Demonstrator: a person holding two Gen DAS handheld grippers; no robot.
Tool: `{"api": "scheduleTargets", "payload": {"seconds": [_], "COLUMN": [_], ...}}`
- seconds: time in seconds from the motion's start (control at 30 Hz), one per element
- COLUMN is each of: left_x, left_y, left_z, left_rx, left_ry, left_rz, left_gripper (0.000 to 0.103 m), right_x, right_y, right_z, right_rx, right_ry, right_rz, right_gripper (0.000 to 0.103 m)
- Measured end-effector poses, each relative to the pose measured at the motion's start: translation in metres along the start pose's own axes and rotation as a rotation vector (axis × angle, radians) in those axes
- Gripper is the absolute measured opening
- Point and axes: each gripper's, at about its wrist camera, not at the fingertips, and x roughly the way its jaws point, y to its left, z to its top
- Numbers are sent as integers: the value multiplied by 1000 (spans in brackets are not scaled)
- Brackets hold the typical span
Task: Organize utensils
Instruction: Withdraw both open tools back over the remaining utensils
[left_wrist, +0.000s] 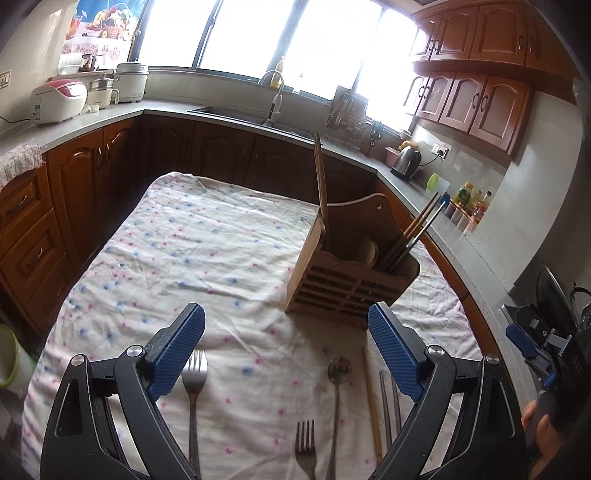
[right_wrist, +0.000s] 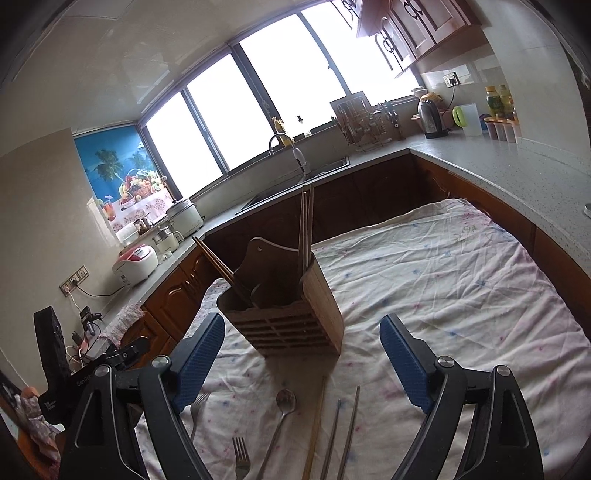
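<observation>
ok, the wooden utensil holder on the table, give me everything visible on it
The wooden utensil holder is a brown, bamboo-looking box with a slatted front grid, ribbed side wall and a taller curved back panel with a hanging hole. It stands upright on the floral tablecloth, beyond the loose cutlery. Inside, wooden chopsticks lean at one end, darker chopsticks at the other. Neither gripper touches it.

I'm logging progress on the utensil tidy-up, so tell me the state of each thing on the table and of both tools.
Left tool: open, empty.
Right tool: open, empty.
Wooden holder: upright on the cloth, chopsticks already standing inside.
Two forks: lying flat on the cloth, not yet sorted.
Spoon: lying flat, bowl toward the holder.
Wooden chopstick: lying flat.
Metal chopsticks: lying flat, side by side.
</observation>
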Motion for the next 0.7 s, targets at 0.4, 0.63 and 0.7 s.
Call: {"api": "scheduleTargets", "payload": {"seconds": [0.4,0.63,0.7], "left_x": [-18,-22,-22], "left_y": [6,11,11], "left_z": [-58,-87,-94], "left_rx": [-4,6,11], "left_ry": [75,113,126], "left_rz": [-5,4,6], "left_gripper": [92,92,92], "right_x": [-27,-34,-34], "right_y": [1,0,-2], "right_z": [-60,-94,-102], "right_rx": [-31,-65,-68], "right_ry": [32,58,73], "right_rz": [-67,-111,-116], "right_gripper": [88,88,88]}}
